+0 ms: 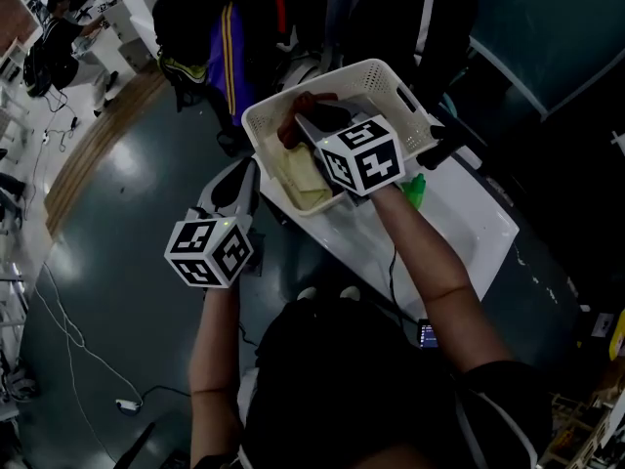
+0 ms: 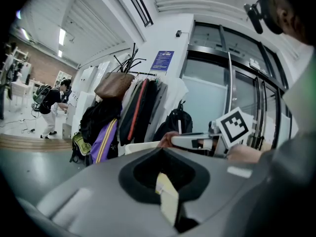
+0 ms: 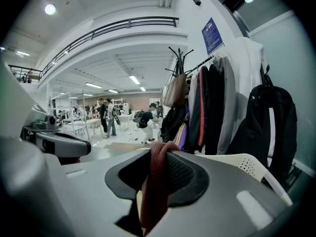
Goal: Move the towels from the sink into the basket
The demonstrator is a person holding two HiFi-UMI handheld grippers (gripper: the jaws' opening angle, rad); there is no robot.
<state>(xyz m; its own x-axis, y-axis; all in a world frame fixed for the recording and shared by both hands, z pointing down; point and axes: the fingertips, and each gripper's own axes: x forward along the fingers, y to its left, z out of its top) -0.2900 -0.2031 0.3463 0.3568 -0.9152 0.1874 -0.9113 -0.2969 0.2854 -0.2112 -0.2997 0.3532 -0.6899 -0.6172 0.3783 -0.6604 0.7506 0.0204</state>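
Head view: the right gripper [image 1: 314, 117] is held over the far-left part of the white basket [image 1: 381, 66]. Its fingers are clamped on a red-brown towel [image 1: 296, 115], which is bunched at the tip just above the rim. A pale yellow towel [image 1: 303, 179] is already laid inside, at the near side. The white sink [image 1: 479, 228] is seen right of the basket, and no towel can be made out in it. The left gripper [image 1: 246, 176] is held just outside the basket's near-left corner.

Risk, as judged: the towel is v. close to the rim, so if it's let go here, part could be left draped over the edge or dropped outside. Limp cloth could also get snagged on the fingers & be dragged back out.

Left gripper view: the fingers are brought together. Only a thin pale strip [image 2: 167, 199] is seen in the gap, nature unclear.

Right gripper view: the towel is seen pinched as a narrow, soft, ribbed fold. It's looped up over the fingers w/ the rest hanging below.
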